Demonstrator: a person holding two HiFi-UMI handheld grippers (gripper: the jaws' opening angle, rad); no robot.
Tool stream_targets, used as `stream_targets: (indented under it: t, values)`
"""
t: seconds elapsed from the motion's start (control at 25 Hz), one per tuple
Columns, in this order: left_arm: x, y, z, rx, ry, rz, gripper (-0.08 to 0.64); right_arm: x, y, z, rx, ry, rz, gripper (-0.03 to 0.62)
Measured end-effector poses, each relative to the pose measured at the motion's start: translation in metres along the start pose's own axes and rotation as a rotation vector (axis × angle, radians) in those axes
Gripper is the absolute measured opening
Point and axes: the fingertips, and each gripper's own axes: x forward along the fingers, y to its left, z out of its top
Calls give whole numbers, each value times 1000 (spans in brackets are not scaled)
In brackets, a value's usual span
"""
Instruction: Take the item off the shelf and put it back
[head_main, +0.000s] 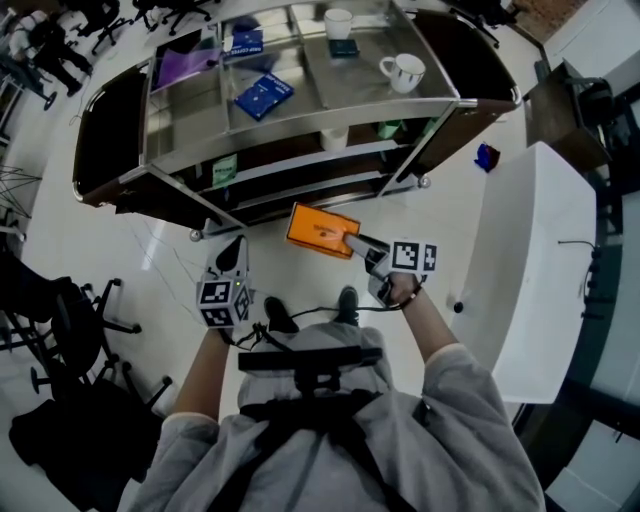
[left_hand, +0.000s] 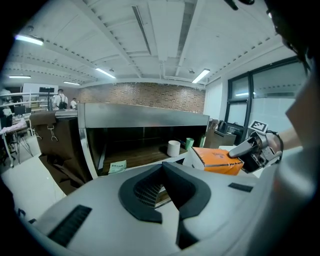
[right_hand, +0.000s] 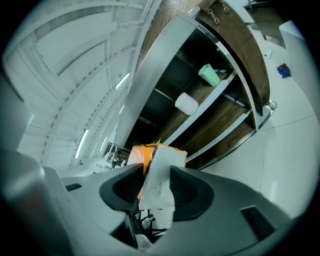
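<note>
An orange box (head_main: 320, 229) with a white end face hangs in the air in front of the steel shelf unit (head_main: 300, 120), below its lower tiers. My right gripper (head_main: 352, 243) is shut on the box's right end. In the right gripper view the box (right_hand: 159, 172) sits clamped between the dark pads of that gripper (right_hand: 155, 187). The left gripper view shows the same box (left_hand: 217, 160) held by the right gripper (left_hand: 240, 151). My left gripper (head_main: 233, 252) hovers left of the box, apart from it. Its jaws (left_hand: 167, 195) meet with nothing between them.
The glass top holds a mug (head_main: 403, 71), a second cup (head_main: 338, 22), a blue book (head_main: 264, 95) and a purple item (head_main: 185, 65). A white cup (left_hand: 173, 148), a green cup (left_hand: 189, 143) and a green packet (left_hand: 117, 166) sit on an inner tier. A white counter (head_main: 535, 260) stands right, office chairs (head_main: 70, 320) left.
</note>
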Motion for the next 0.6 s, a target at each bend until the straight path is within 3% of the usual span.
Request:
stream_targets:
  t: [0.2,0.6]
  values:
    - [-1,-5,-3,29,5,-10,6,0,0,-2,22,-3,32,169]
    - [-4,-8,-1,16,-19,2,6,-5,-12,-6,21,-3,-5,169]
